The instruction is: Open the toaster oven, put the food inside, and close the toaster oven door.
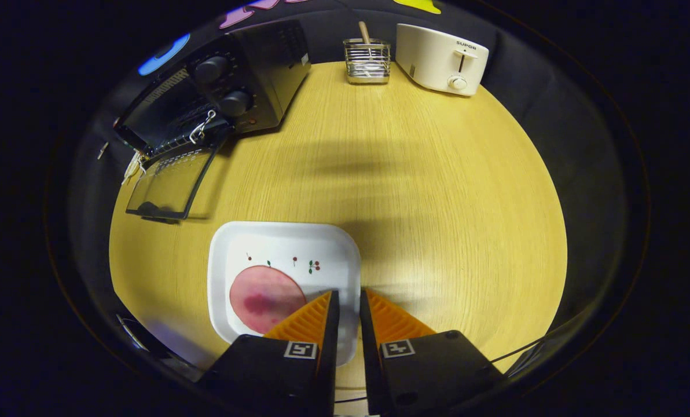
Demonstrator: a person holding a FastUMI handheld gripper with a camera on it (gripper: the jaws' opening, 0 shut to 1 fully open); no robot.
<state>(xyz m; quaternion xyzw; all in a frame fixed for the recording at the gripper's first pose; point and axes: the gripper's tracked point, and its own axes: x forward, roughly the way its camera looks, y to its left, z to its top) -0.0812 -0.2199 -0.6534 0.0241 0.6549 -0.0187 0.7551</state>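
A black toaster oven [235, 87] stands at the far left of the wooden table, its glass door [168, 185] folded down flat and open, with the rack showing inside. A white square plate [333, 243] lies just ahead of my fingers, carrying a round pink slice of food [264, 298] on its near left part. My gripper [348, 295] hovers over the plate's near right edge, fingers close together with a narrow gap and nothing between them. The left finger covers part of the food's right edge.
At the back of the table [437, 185] stand a white pop-up toaster [440, 58] and a wire holder [368, 61] with a wooden stick in it. Bare wood stretches between the plate and the oven.
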